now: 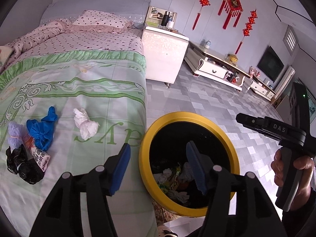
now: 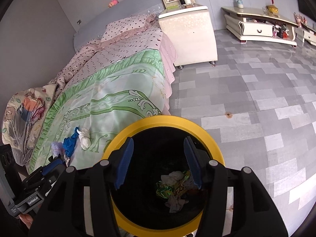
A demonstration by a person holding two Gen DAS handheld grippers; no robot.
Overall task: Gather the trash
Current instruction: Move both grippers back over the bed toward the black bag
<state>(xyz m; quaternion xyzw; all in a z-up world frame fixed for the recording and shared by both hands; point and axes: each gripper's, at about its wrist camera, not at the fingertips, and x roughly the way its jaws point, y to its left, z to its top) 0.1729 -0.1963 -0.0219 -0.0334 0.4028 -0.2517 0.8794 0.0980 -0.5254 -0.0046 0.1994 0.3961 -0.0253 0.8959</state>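
Bed [image 1: 83, 83] w/ green-patterned quilt takes up most of the left side; big green letters woven into it, partly hidden, can't read the word. Yellow-rimmed bin [image 1: 147, 138] stands on the tile floor tight against the bed edge, prob. so scraps go straight in. Wrappers & crumpled tissue already lie at its bottom.

Right gripper [image 2: 159, 162] hangs over the bin mouth, jaws apart, nothing betw. them. Left gripper [image 1: 158, 167] straddles bed edge & bin rim, also released & empty. "DAS" is printed on the right tool's body.

Trash still on the quilt, well apart from the bin: white tissue wad [image 1: 86, 123], blue glove [image 1: 42, 128], lilac knit bundle [image 1: 15, 131], printed wrapper [image 1: 38, 156] w/ Chinese text too small to read, black bag [image 1: 22, 163].
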